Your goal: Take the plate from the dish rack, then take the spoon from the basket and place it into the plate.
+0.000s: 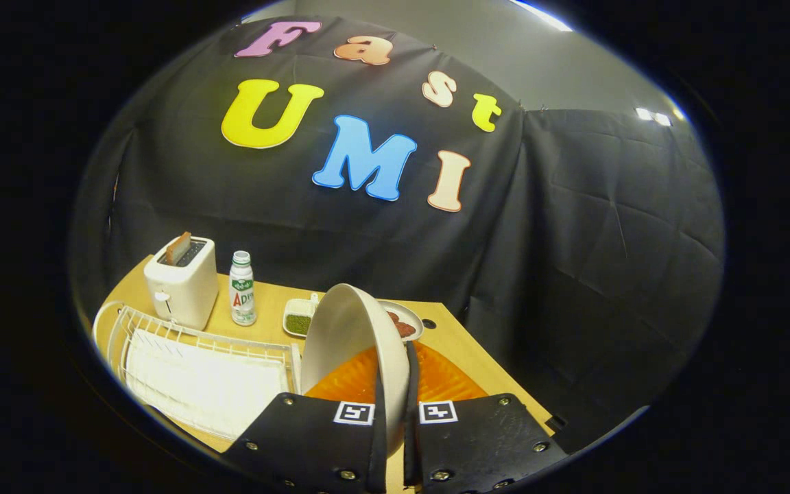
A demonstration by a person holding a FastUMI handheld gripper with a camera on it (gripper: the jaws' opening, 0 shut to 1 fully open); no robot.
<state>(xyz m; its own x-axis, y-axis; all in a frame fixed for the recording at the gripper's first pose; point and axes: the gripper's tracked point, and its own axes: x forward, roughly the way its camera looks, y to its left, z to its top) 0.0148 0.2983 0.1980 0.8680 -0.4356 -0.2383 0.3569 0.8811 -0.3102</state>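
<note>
The camera rides just behind the gripper [395, 412], looking forward along its fingers and slightly down over the table [467, 343], close above it, facing the booth's black cloth wall beyond.

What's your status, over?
Gripper shut on the plate's rim, plate upright, lifted clear of the dish rack. Orange mat just ahead, beneath the plate. Nothing in the way.
</note>
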